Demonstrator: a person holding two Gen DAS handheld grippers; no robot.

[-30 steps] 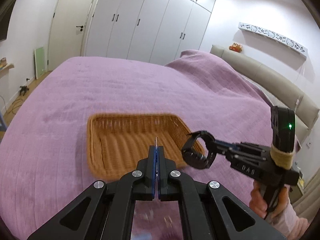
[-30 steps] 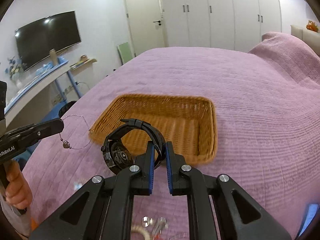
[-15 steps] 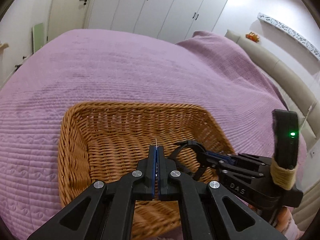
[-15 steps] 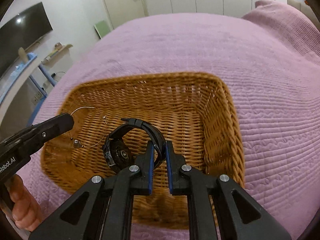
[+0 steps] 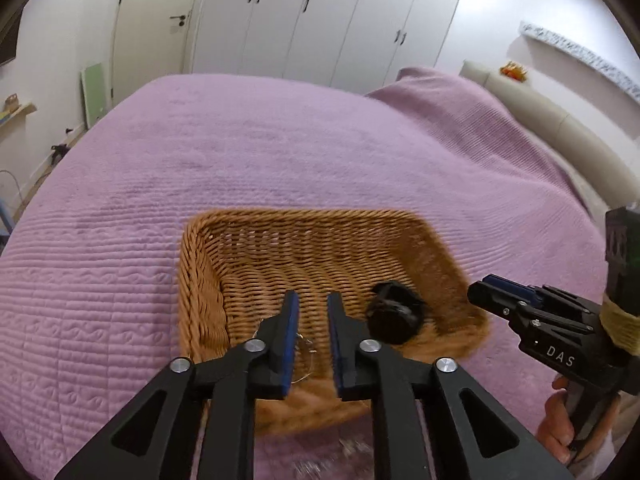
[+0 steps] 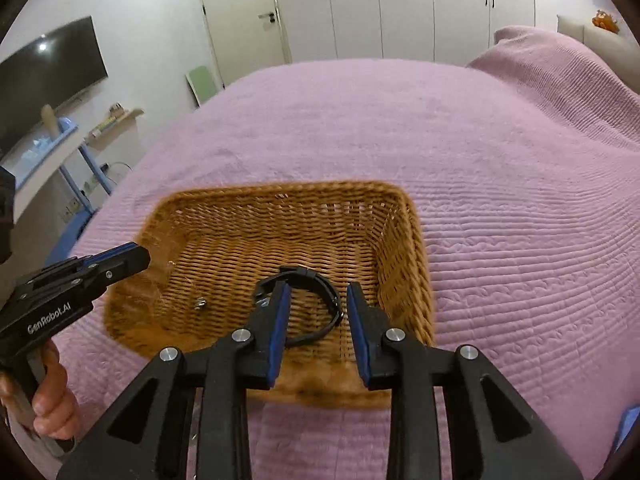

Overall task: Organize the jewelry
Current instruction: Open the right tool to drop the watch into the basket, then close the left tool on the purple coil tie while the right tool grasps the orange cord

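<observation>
While both jaws are opening over rectangular brown wicker basket [image 6: 404,248] on purple bedspread [image 6: 500,200], left gripper [image 5: 312,322] and right gripper [image 6: 316,312] grip nothing; black wristwatch [image 6: 316,284] and thin silver necklace [image 6: 200,302] lie inside basket.

A big bed [image 6: 500,208] filled the room. It was covered with a soft purple blanket [image 5: 280,152] with wavy stitched lines running across it. At the far right the blanket rose up in a hump. A brown woven basket [image 6: 404,248] sat right on the blanket, near the front side of the bed. The basket was shaped like a box with low walls and an open top. Its front side looked blurry. A few small shiny things [image 5: 352,448] lay on the blanket just in front of the basket, but they were too blurry to tell what they were.
</observation>
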